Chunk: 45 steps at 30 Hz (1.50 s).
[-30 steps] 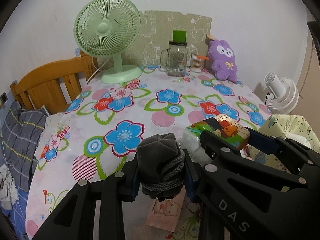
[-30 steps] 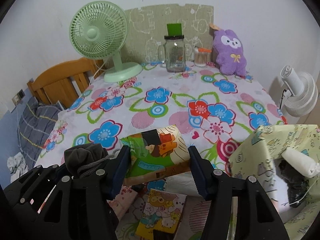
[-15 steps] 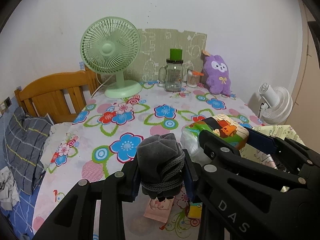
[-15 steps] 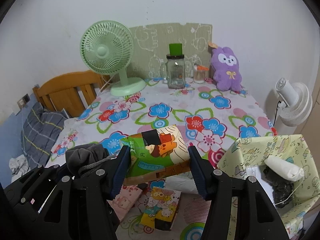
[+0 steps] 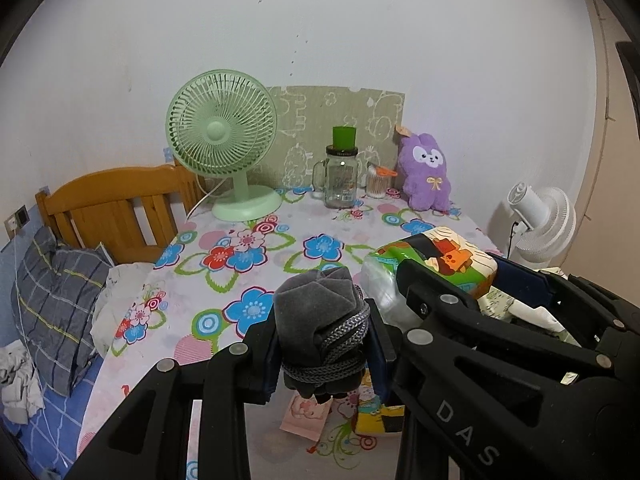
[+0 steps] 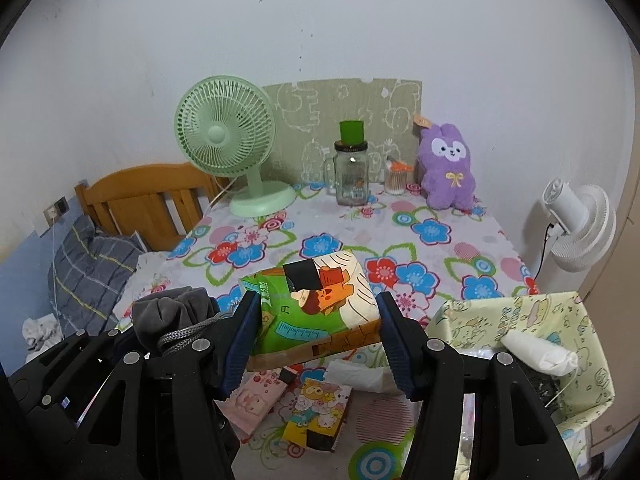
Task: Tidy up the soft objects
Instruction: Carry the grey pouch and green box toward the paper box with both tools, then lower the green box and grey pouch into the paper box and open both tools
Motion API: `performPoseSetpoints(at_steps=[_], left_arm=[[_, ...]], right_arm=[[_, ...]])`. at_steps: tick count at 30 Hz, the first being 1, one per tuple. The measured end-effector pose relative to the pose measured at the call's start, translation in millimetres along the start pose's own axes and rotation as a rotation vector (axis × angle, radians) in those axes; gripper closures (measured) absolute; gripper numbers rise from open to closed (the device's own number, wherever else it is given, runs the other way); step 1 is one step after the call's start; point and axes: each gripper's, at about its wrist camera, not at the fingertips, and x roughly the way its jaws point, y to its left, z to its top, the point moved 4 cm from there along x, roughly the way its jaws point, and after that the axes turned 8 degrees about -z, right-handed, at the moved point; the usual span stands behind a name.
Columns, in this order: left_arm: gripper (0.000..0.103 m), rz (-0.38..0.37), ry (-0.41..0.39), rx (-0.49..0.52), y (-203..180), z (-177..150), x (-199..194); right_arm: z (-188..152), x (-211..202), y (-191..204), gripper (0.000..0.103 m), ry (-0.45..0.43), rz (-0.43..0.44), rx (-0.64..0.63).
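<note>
Left wrist view: the left gripper point(image 5: 324, 356) is pinched on a grey velvet drawstring pouch point(image 5: 318, 320), held up off the floral tablecloth point(image 5: 256, 256). The pads squeeze it across its corded middle, and the cloth bulges above them — soft, light and likely to sag or slip, so the bunched part under the cord point(image 5: 344, 338) looks the surest hold. To the right, the tissue pack point(image 5: 436, 260) sits in the other tool.

Right wrist view: the right gripper point(image 6: 318, 340) is clamped on the tissue pack point(image 6: 320, 308) across its short sides, carried above the small packets point(image 6: 316, 416) lying on the table. The plastic wrap looks slick and the pack gives under pressure; a mid-body grip should keep it level. The fabric bin point(image 6: 520, 320) stands just to the right — probably where both belong.
</note>
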Motion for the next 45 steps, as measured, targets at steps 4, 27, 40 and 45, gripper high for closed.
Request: performPoseSetpoints(at_steps=[4,27,40,45], left_arm=[[0.067,-0.004,-0.016,0.009,-7,3,-6],[0.067,-0.076,-0.029,0.082,-84,9,-6],[0.067,-0.142,-0.012,0.117,-126,8,9],[0.067,-0.163,0.008,0.136,-142,5,18]], right_arm=[[3,-10,-7,0.041,-0.016,0.003,0.004],[0,-38,-78,0.041,-0.052,-0.059,0.029],[-4,-40,-124,0.041,-0.063,-0.119,0.041],[-9,-35,-140,0.041,-0.05,-0.136,0.065]])
